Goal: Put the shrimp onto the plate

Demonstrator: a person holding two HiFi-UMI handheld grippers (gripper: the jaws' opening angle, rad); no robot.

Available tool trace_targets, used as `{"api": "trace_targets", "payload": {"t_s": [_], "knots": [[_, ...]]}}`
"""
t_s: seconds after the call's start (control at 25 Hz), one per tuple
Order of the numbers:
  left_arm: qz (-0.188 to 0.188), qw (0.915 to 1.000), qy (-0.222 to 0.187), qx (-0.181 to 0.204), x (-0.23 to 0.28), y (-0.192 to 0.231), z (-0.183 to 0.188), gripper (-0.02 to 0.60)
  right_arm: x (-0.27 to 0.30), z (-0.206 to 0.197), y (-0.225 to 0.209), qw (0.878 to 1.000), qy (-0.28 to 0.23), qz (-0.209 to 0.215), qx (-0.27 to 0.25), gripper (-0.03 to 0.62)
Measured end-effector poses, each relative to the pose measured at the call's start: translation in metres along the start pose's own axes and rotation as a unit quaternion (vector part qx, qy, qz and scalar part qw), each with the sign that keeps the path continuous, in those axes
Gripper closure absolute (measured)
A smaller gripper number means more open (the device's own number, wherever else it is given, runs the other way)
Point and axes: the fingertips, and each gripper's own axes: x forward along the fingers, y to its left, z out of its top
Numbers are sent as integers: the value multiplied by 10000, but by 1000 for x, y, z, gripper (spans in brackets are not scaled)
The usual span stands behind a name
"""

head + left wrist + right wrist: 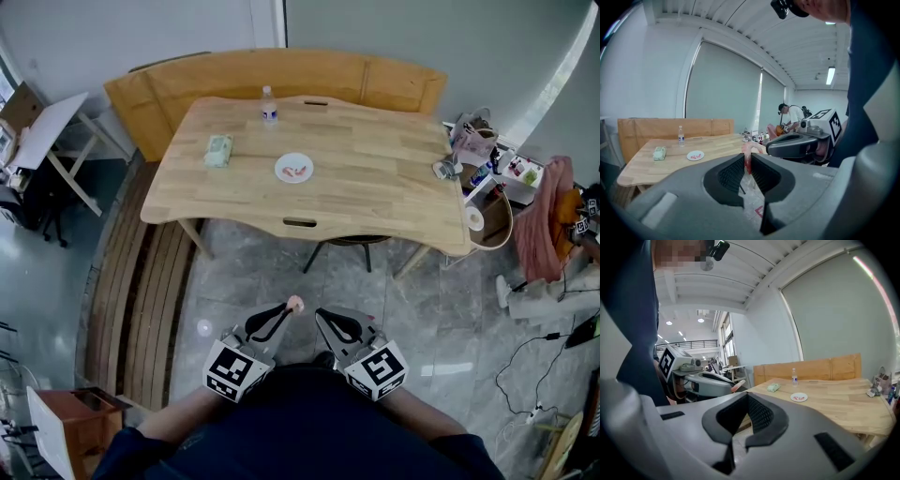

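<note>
A pink shrimp (294, 304) sticks out of my left gripper (286, 315), which is shut on it; in the left gripper view the shrimp (748, 158) is pinched between the ribbed pads. My right gripper (324, 320) is held beside it, shut with nothing in it; its jaw tips (747, 394) meet. Both are held close to the person's body over the tiled floor, well short of the table. The white plate (293, 168) lies near the middle of the wooden table (394, 187) and holds something red. The plate (695, 155) shows small and far off, as does the plate (798, 397) in the right gripper view.
A water bottle (269, 105) and a green packet (217, 151) stand on the table. A wooden bench (281, 70) runs behind it and a chair (356, 246) is tucked under it. Clutter and cables (539, 366) fill the right side. A box (80, 422) sits lower left.
</note>
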Motion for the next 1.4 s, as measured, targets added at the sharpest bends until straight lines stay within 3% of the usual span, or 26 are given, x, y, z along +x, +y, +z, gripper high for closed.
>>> {"api": "trace_targets", "payload": {"t_s": [0.4,0.68,1.4], "knots": [[250,9997,25,-80,28,-8,3,534,-7,-14,-29,9996,45,251,120,585],[282,9996,-33,-87,55,23,10,534,14,-8,-57,9997,69,217,42,585],[-155,9999,-8,74,142,195,40,534,153,23,-160,9980,333,-470,252,585]]}}
